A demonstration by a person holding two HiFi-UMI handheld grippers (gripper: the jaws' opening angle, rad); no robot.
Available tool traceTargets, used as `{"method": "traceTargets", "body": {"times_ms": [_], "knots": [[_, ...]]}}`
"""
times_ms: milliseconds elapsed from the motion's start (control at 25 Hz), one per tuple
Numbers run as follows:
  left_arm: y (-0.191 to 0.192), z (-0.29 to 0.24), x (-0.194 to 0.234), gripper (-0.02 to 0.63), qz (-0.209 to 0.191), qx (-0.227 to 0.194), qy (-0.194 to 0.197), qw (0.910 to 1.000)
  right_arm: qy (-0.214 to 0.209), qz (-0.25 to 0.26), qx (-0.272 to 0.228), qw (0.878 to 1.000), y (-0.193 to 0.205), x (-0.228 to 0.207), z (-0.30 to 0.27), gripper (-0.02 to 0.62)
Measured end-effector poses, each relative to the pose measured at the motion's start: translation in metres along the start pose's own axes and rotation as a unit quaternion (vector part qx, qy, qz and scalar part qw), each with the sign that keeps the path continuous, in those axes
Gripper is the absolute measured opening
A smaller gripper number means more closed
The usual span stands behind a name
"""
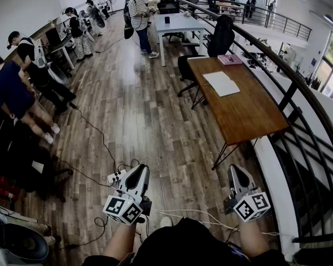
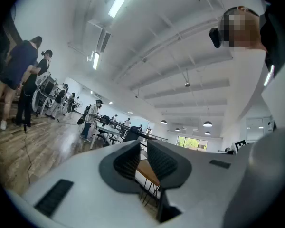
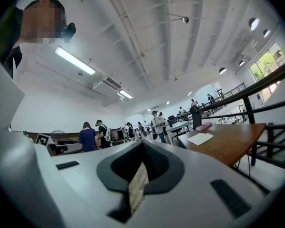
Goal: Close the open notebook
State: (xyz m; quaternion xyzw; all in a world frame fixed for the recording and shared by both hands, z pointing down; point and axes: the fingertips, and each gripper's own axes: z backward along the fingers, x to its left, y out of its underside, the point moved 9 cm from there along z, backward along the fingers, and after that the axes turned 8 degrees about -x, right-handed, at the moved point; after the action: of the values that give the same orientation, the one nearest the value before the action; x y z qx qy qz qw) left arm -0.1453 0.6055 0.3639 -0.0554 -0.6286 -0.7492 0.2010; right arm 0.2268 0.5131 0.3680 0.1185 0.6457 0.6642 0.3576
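Left gripper [image 1: 140,170] and right gripper [image 1: 237,172] are held level, low over the floor, both closed and empty, well short of the notebook [image 1: 221,83] on the surface [image 1: 250,118].

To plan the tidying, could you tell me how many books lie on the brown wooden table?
2: a white open notebook on the far half of the table, and a pink book at its far end; none seem hidden.
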Motion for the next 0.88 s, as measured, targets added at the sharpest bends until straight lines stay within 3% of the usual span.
{"method": "traceTargets", "body": {"times_ms": [440, 680, 880], "knots": [[0.001, -0.013, 0.006, 0.052, -0.002, -0.011, 0.008, 0.9999, -0.013, 0.004, -0.007, 1.000, -0.003, -0.002, -0.019, -0.006], [-0.002, -0.014, 0.015, 0.051, -0.002, -0.014, 0.012, 0.9998, -0.028, 0.071, 0.015, 0.997, 0.004, 0.016, -0.036, -0.006], [-0.006, -0.011, 0.026, 0.052, 0.000, -0.016, 0.016, 0.9997, -0.039, 0.056, 0.010, 0.998, 0.012, 0.027, -0.050, -0.005]]}}
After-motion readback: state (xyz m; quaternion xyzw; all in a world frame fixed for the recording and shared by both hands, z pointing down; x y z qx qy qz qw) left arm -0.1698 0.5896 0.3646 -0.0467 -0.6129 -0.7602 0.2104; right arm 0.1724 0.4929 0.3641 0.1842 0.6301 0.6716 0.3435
